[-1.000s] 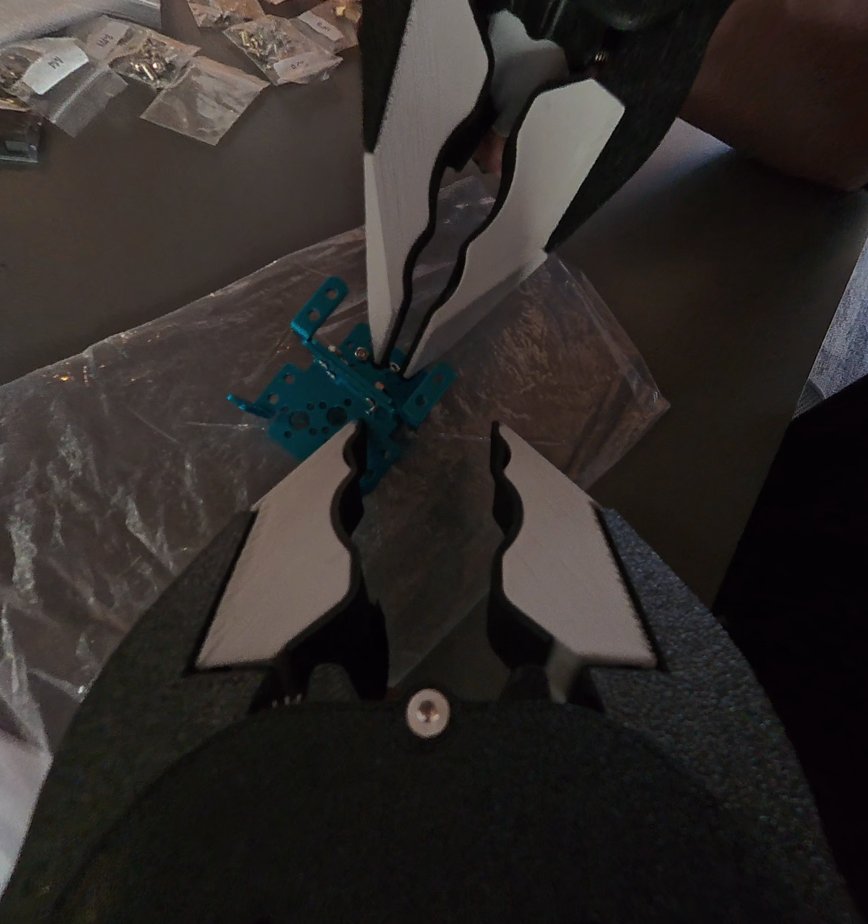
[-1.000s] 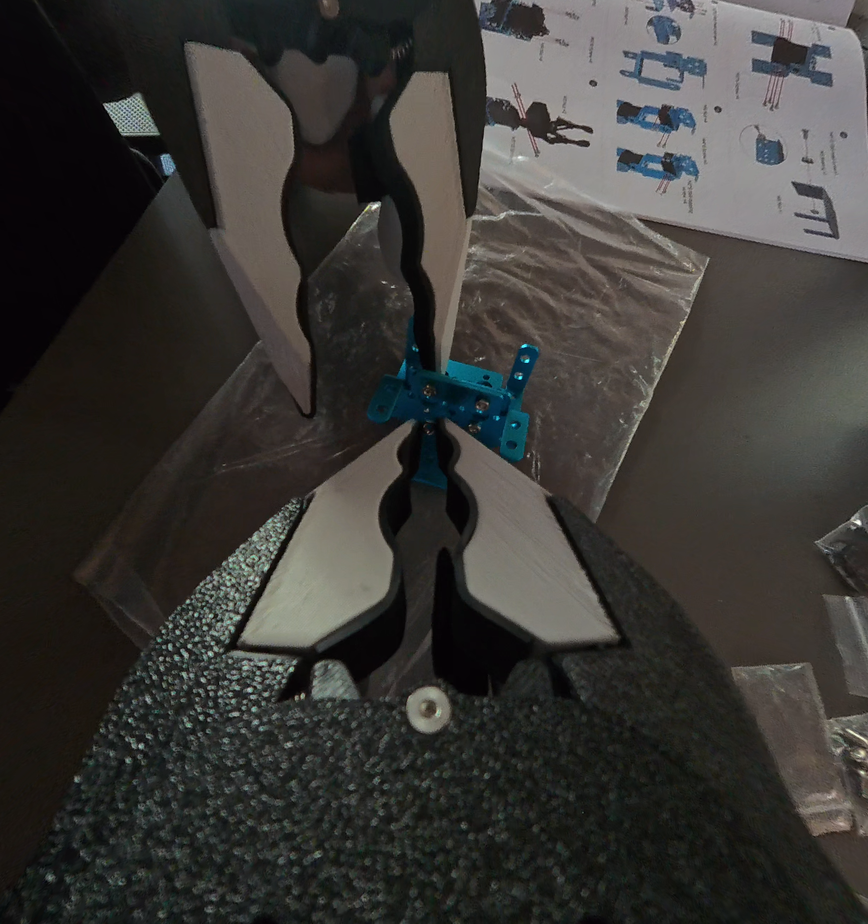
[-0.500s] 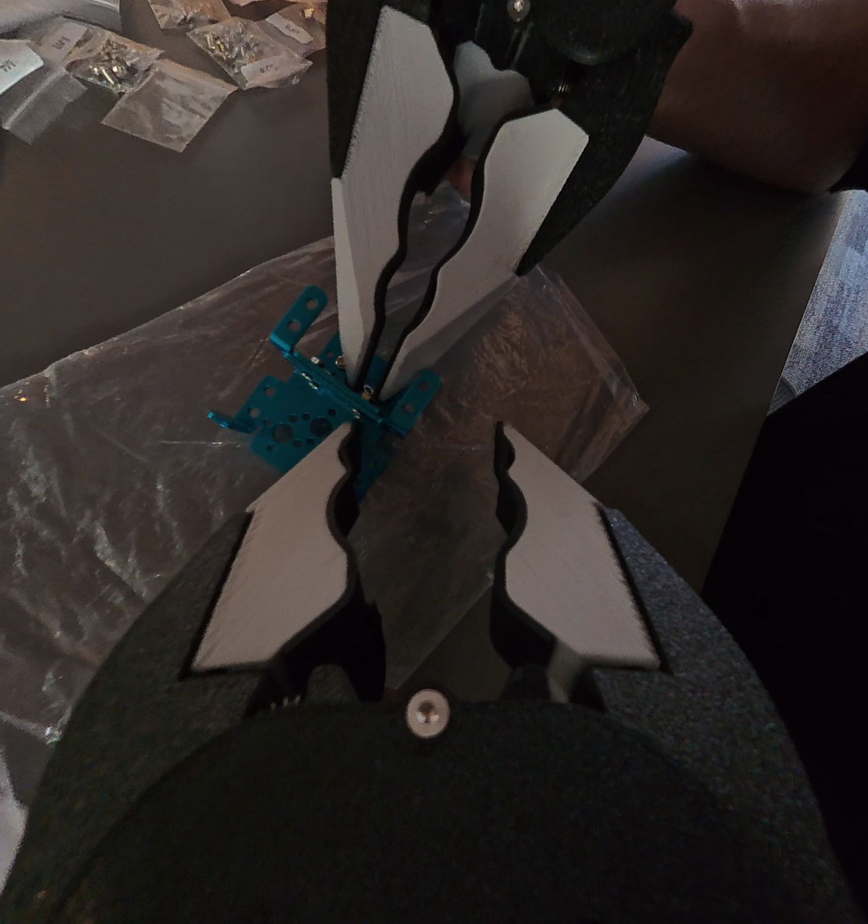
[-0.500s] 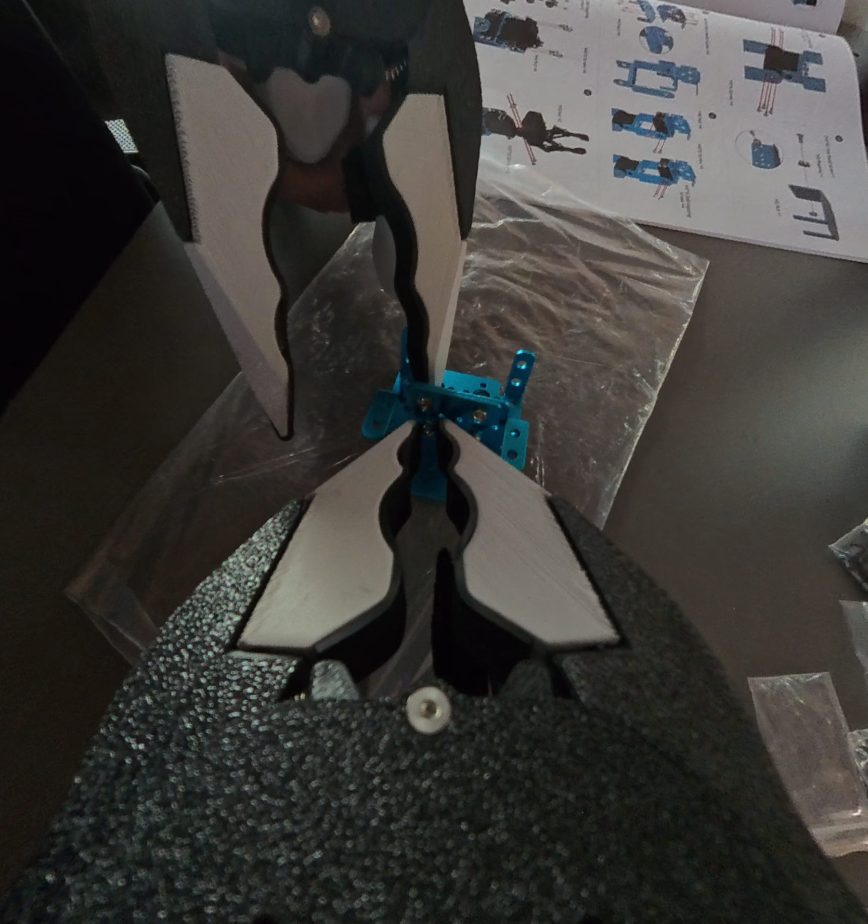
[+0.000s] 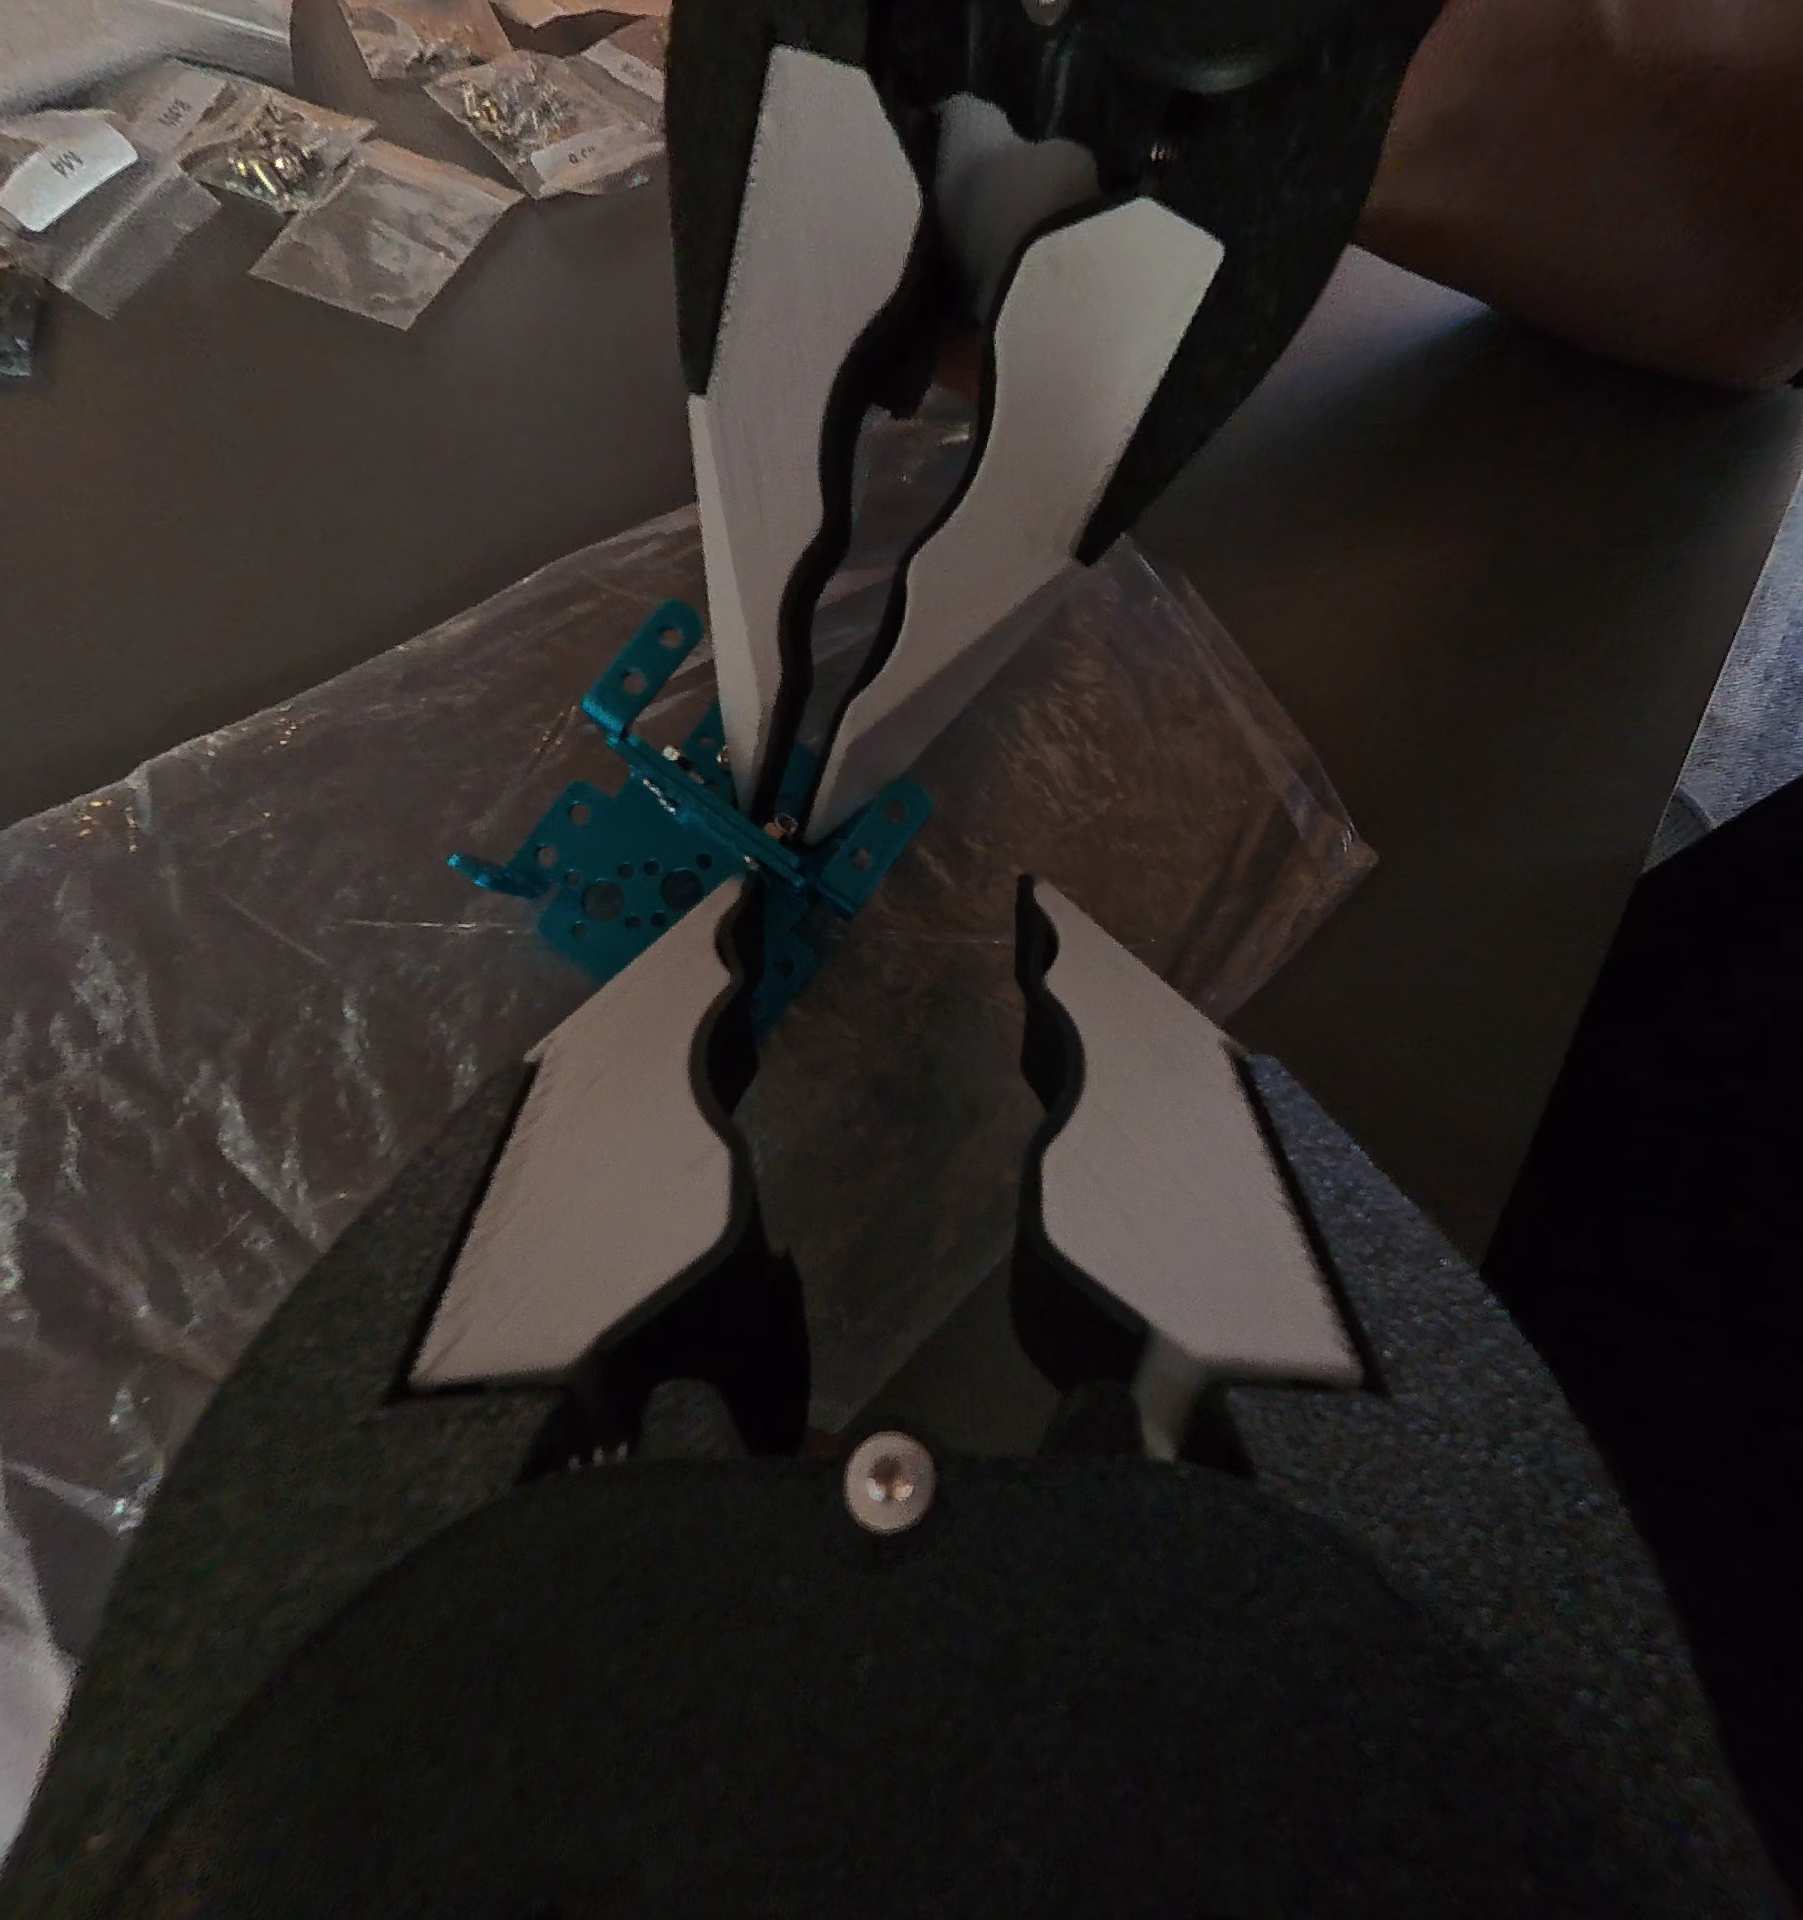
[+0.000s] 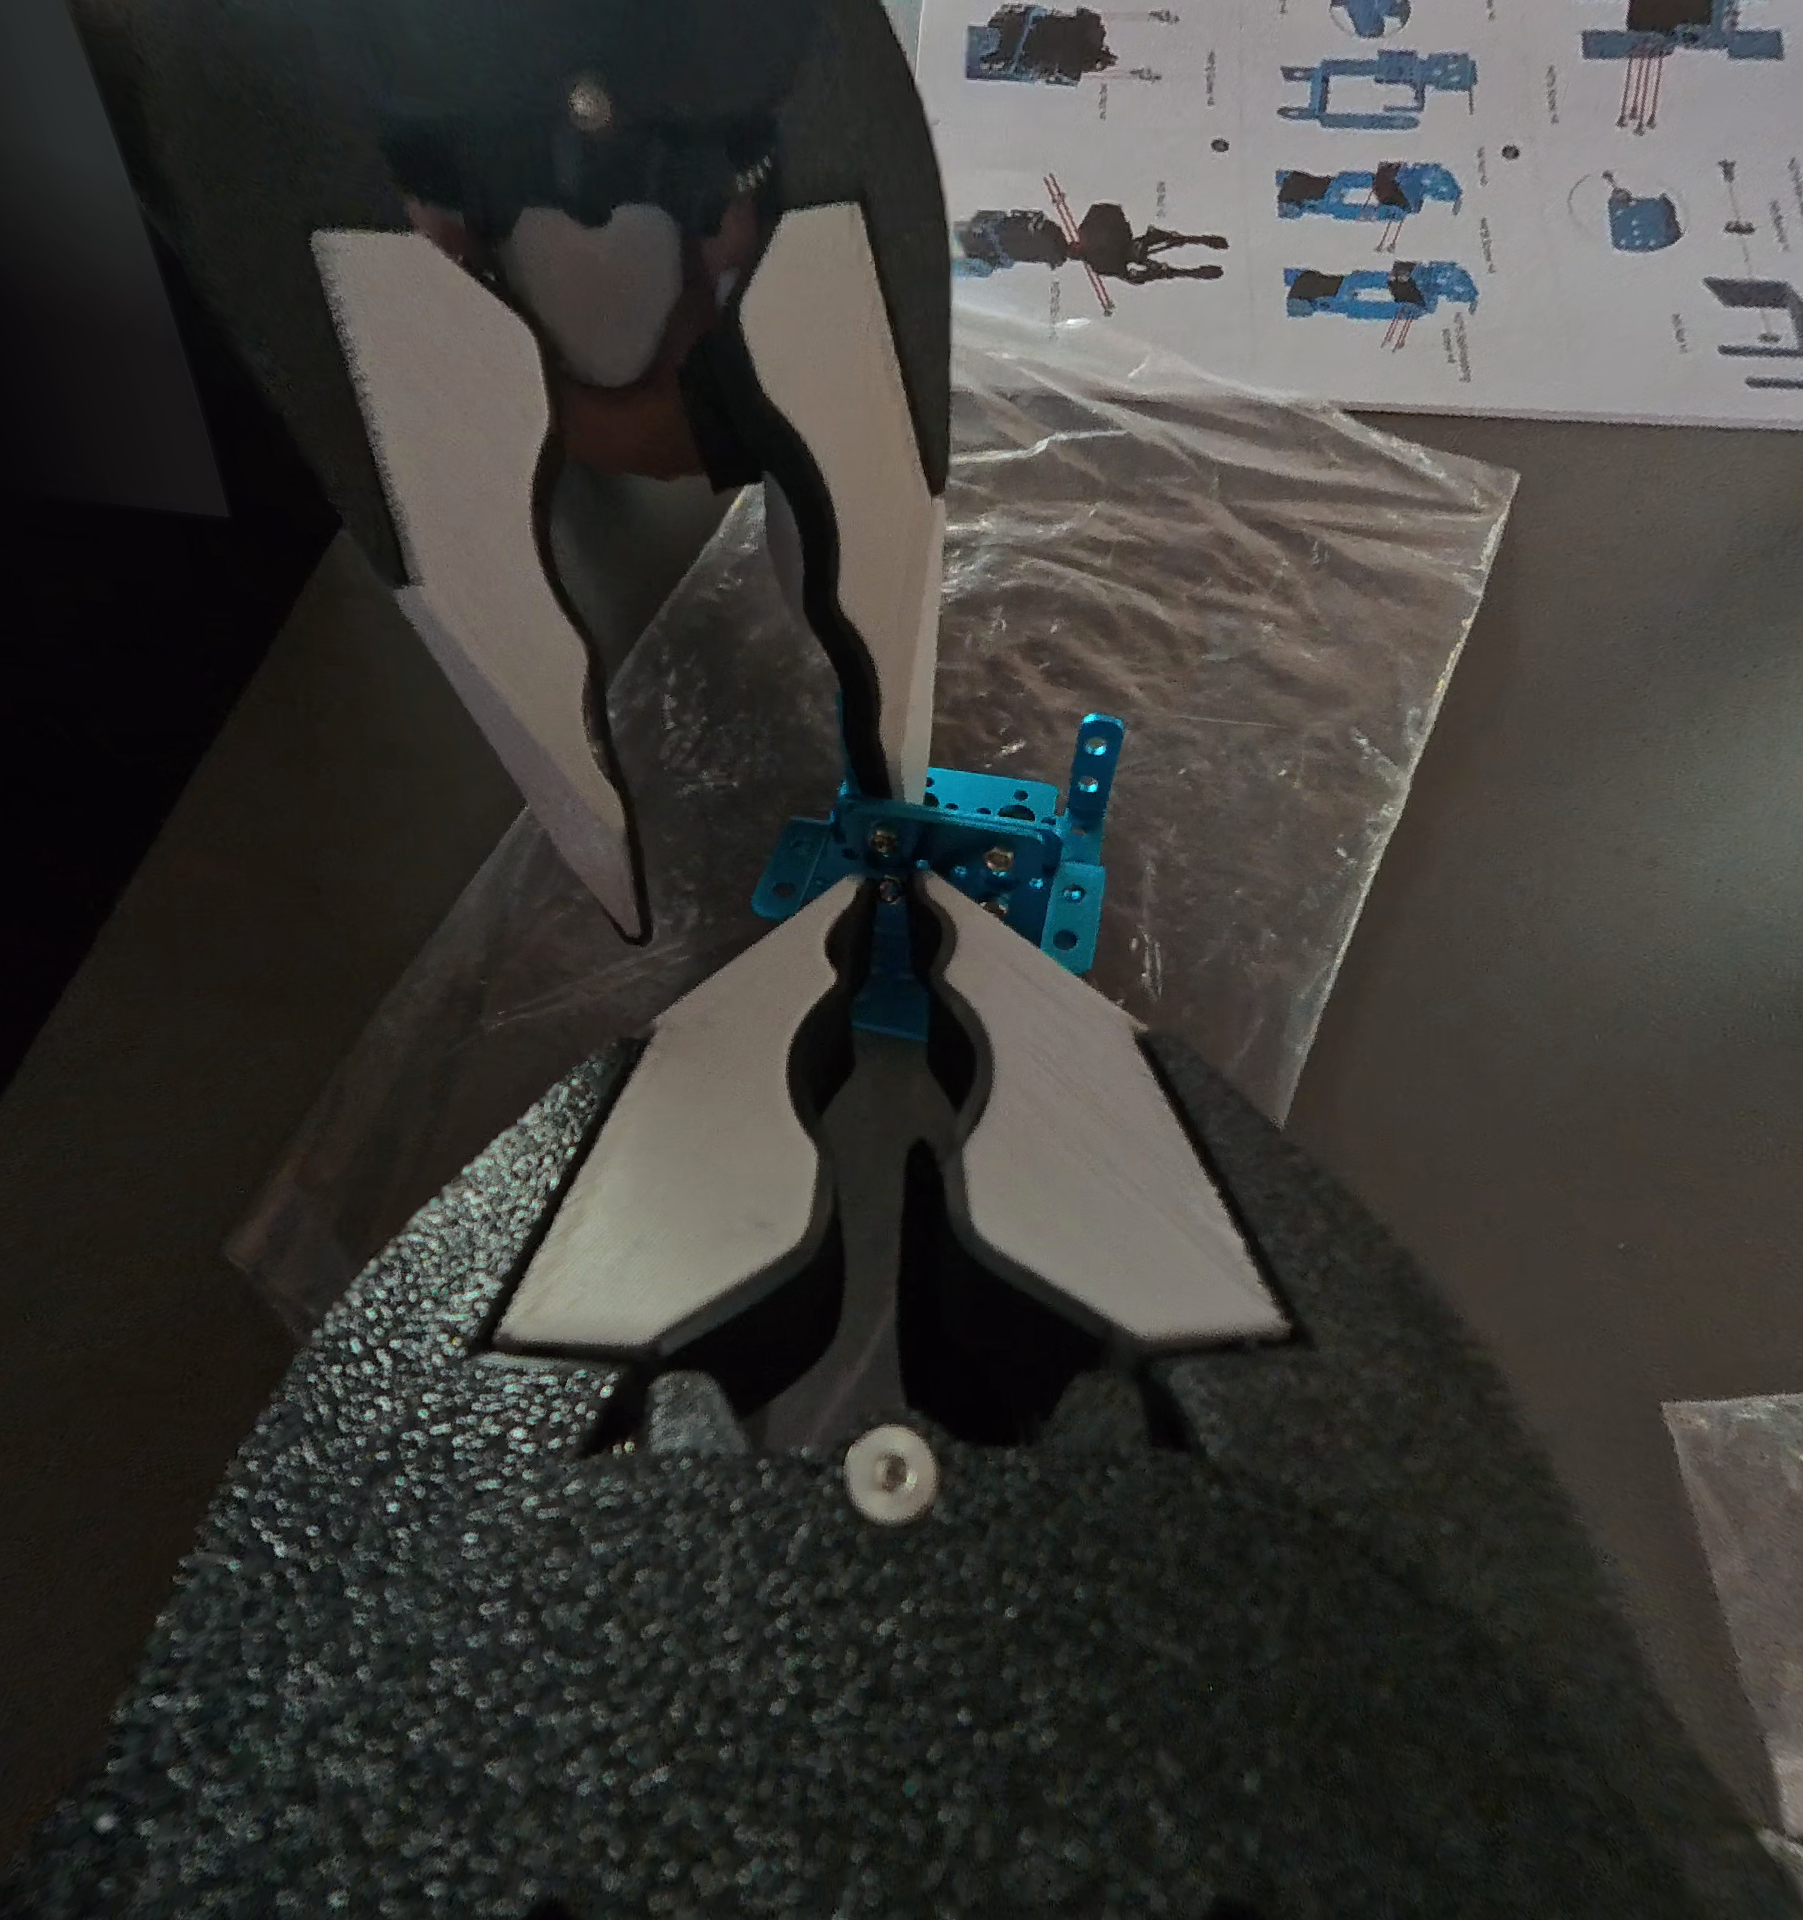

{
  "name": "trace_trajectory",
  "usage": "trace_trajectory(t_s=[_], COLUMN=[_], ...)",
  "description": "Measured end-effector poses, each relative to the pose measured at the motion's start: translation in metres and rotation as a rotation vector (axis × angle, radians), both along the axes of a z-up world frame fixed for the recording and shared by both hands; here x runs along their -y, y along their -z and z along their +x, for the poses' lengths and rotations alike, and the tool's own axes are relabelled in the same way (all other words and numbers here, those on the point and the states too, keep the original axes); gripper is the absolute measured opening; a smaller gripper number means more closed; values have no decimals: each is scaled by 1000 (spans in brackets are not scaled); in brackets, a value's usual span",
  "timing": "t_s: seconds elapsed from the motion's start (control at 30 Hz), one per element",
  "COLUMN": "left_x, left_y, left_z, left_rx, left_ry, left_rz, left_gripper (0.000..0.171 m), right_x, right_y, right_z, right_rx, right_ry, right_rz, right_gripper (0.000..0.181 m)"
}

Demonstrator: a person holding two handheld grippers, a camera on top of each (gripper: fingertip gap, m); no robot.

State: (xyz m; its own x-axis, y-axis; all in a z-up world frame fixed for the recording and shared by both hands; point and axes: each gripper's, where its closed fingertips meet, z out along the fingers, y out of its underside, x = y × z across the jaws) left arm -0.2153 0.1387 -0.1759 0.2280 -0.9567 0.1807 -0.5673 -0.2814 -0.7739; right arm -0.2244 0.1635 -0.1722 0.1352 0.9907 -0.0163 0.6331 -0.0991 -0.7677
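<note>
Blue bracket assembly (image 6: 938, 862): perforated metal plates screwed together, lying on a clear plastic bag (image 6: 1240, 644) on the dark surface (image 6: 1655, 831). In the right wrist view the right claw (image 6: 892, 883) is clenched on the assembly's near edge, fingertips meeting at a screw; the part extends from the tips toward 12 o'clock, one upright tab at about 1 o'clock. The left claw (image 6: 762, 842) descends from 11 o'clock, released, with only one finger resting against the bracket's far side, the other well apart at 9 o'clock. In the left wrist view the left claw (image 5: 876, 894) has its jaws spread; the assembly (image 5: 668, 873) lies at 11 o'clock from its tips, touching the left finger only. The right claw is thus the nearer. Hidden: the gripped edge, behind the fingers, and whether the assembly rests on the bag or is lifted. At 1 o'clock in the right wrist view lies a printed instruction sheet (image 6: 1396, 208); small parts bags (image 5: 284, 166) lie at 10 o'clock in the left wrist view.
</note>
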Motion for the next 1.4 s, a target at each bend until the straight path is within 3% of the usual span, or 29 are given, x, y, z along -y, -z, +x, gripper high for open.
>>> trace_trajectory(t_s=[0.23,0.37,0.47,0.77,1.07,1.4], left_x=[0,0,-1,-2,-1,-1], left_y=[0,0,0,1,2,2], left_z=[0,0,0,2,3,4], left_rx=[-2,2,2,-4,-14,-18], left_ry=[-1,-3,-8,-7,3,-3], left_rz=[8,-2,-1,15,34,41], left_gripper=[49,49,48,48,44,44], right_x=[-2,4,3,-9,3,7], right_y=[0,-6,-12,12,15,17], right_z=[0,2,15,14,11,12], right_rx=[-12,-26,30,156,116,172], right_ry=[30,12,-5,38,-30,-114], right_rz=[-75,-122,-67,58,-51,156], right_gripper=[0,7,8,14,31,26])
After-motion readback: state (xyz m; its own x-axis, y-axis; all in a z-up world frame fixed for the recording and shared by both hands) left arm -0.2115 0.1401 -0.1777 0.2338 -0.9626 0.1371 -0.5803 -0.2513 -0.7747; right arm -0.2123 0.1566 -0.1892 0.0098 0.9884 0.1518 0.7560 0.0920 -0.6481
